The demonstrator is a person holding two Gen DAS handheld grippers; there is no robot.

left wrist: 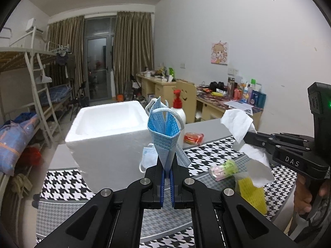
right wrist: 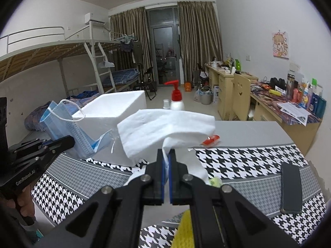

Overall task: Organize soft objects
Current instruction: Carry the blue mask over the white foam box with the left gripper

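Left gripper [left wrist: 167, 172] clamped shut on a folded blue mask [left wrist: 165, 136], held up at frame centre before the white foam box [left wrist: 107, 128]. Right gripper [right wrist: 167, 161] pinched on a white tissue [right wrist: 165, 124], mid-frame, above the houndstooth cloth [right wrist: 238, 161].

A foam box [left wrist: 107, 128] sits on the tabletop [left wrist: 209, 129]; a pump bottle [left wrist: 178, 106] stands behind it, a phone [right wrist: 290, 188] far right.

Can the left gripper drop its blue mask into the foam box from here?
Probably yes: the left gripper, shut on the blue mask, sits just before the open-topped foam box, with nothing between.
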